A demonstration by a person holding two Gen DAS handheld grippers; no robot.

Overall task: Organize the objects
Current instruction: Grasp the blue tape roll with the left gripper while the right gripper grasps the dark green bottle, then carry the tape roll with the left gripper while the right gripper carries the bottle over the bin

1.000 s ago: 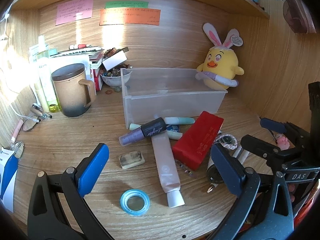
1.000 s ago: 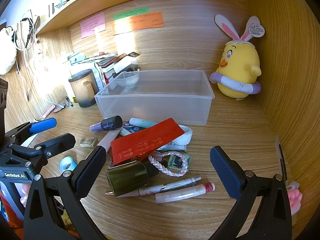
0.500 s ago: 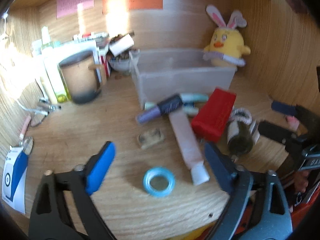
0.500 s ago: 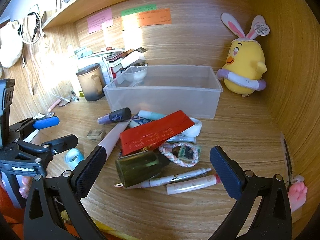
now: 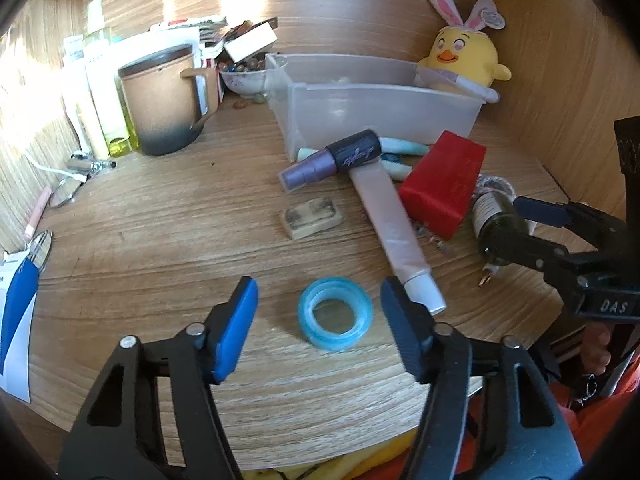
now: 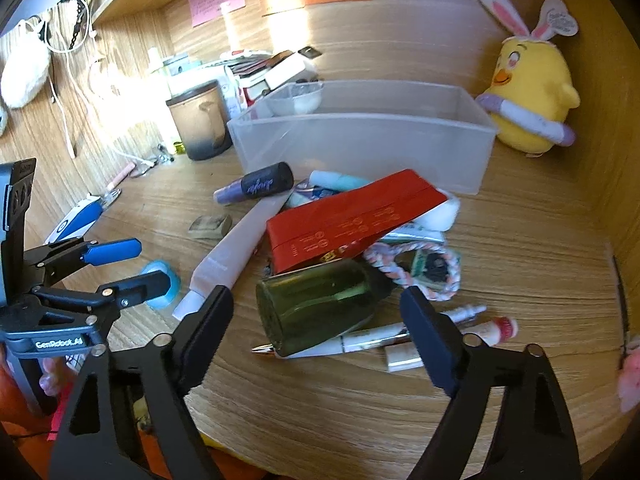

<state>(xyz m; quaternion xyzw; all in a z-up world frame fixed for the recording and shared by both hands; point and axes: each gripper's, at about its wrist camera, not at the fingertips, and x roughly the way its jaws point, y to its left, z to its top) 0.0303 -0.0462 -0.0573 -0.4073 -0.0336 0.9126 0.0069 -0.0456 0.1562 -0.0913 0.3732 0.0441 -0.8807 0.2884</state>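
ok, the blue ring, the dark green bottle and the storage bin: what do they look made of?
Blue ring: looks like a roll of translucent plastic tape; layered glossy edge, desk grain shows through its hole.
Dark green bottle: probably glass; see-through, with sharp highlights.
Storage bin: frosted translucent plastic; matte, milky walls with a bowl showing dimly through the left end.

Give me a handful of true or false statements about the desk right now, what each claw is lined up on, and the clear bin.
1. The blue tape ring lies between the left claw's open jaws, untouched. True; the jaws have just been closing.
2. The right claw is clamped on the red box. False; it is open around the green bottle.
3. The clear bin is packed with pens. False; it looks nearly empty.
4. The yellow plush chick sits beside the bin. True.
5. The brown mug lies on its side. False; it stands upright.
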